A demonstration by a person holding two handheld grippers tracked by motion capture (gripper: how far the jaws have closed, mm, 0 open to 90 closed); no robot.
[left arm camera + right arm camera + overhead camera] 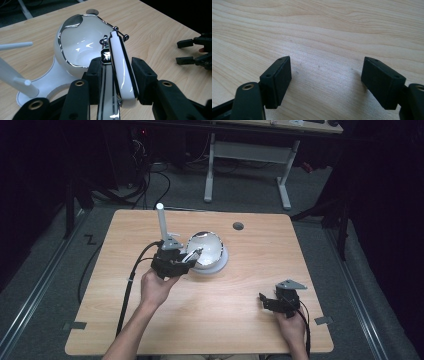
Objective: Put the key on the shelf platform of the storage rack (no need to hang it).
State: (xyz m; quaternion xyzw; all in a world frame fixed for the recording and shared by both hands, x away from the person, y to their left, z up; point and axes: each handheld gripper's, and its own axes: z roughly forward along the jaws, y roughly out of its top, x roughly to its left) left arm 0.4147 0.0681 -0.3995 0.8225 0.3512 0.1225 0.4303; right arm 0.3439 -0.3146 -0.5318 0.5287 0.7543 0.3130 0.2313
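A person seated at the near edge of a pale wood-grain worktop (240, 315) holds a black two-jaw tool in each hand. The left tool (189, 262), seen near the middle of the worktop, has its jaws pinching a glossy white flat handle with a thin chrome trim (122, 72); in the left gripper view the handle runs upward between the two black pads and meets a small chrome hinge at the rim of a glossy white, chrome-edged bowl-shaped shell (82, 50). The shell sits tilted on a flat white round base (56, 83), which lies on the worktop just left of centre, toward the far edge. A slim white post (162, 222) rises upright beside the base on its left side.

The person's left hand (157, 287) grips the body of the left tool, and a black cable (131, 280) trails from it back toward the near edge. The right tool (265, 302) rests near the near right corner of the worktop, well apart from the white shell, held by the right hand (291, 326). Its jaws stand spread wide with bare wood between them, as the right gripper view shows. A small dark round grommet (238, 226) sits near the far edge.
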